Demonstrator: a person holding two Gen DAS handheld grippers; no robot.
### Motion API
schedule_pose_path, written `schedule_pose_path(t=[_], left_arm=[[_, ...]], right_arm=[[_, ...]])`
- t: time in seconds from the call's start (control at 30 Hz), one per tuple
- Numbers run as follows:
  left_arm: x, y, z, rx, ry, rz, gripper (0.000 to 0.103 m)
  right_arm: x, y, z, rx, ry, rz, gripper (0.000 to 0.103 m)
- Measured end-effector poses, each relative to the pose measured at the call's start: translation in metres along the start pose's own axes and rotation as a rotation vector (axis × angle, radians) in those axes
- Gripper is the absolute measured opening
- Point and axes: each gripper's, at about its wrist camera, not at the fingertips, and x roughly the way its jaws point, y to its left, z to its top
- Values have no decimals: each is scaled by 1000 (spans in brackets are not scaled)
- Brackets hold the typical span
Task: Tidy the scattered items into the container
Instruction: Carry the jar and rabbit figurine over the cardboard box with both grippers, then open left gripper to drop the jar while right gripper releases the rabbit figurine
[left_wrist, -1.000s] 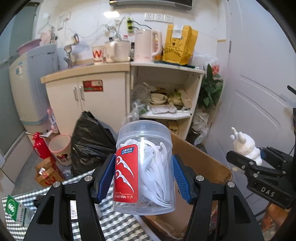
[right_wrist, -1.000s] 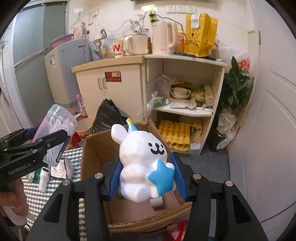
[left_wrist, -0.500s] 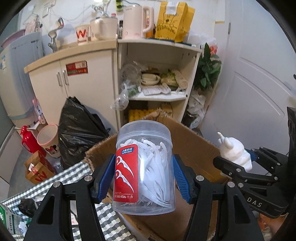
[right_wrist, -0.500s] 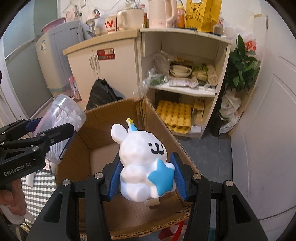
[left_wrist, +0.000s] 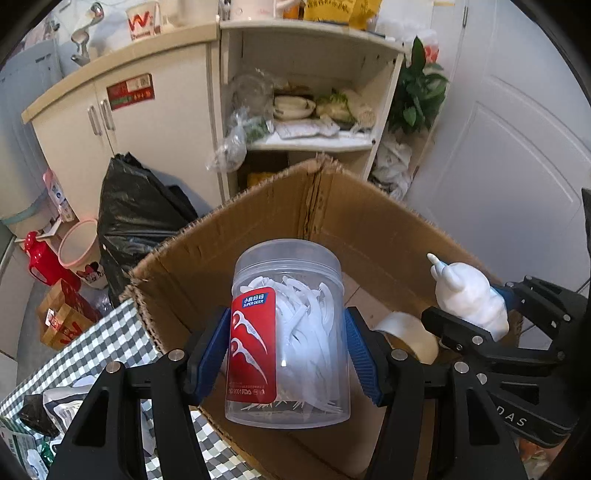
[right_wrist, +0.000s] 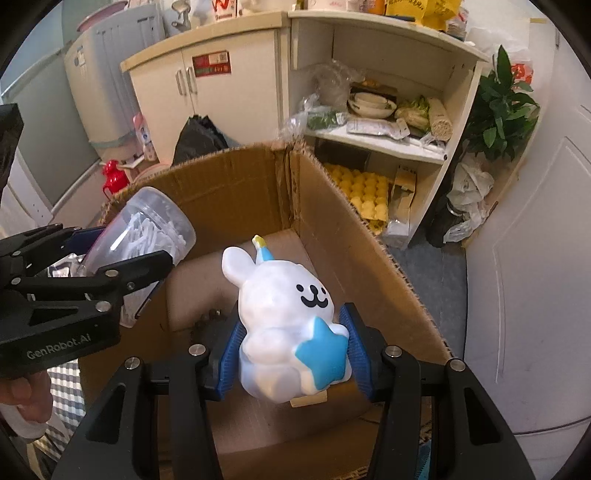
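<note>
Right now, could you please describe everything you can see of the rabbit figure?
The rabbit figure is glossy white, ceramic-looking, with a black smiling face, long ears, a small blue-and-yellow cone hat and a blue star on its front. It leans back, clamped at its lower body between the blue pads of the right tool, held above the open cardboard box.

"SUPER DEER" is printed in white on the blue band of the red label (left_wrist: 253, 347) on the clear floss-pick jar (left_wrist: 290, 332); "ISO 9001 FDA" is read at the label's foot. "GenRobot.AI" is marked on the left tongs (right_wrist: 110, 266) body. "DAS" is seen on the right tongs (left_wrist: 476, 314) body. A red "W" is borne by a cup (left_wrist: 142, 20) on the cabinet top.
</note>
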Motion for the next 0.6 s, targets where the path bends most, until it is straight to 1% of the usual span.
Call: schedule_pose_path(t=[0.27, 0.33, 0.43, 0.6], left_arm=[[28, -4, -5, 36, 102, 3, 63], [30, -6, -6, 53, 110, 18, 63], [33, -10, -5, 71, 125, 17, 63], [36, -11, -4, 87, 117, 16, 63]], right_arm=[[23, 4, -4, -11, 81, -2, 50], [27, 4, -5, -12, 96, -7, 50], [32, 3, -5, -11, 113, -12, 50], [34, 0, -6, -3, 120, -16, 50]])
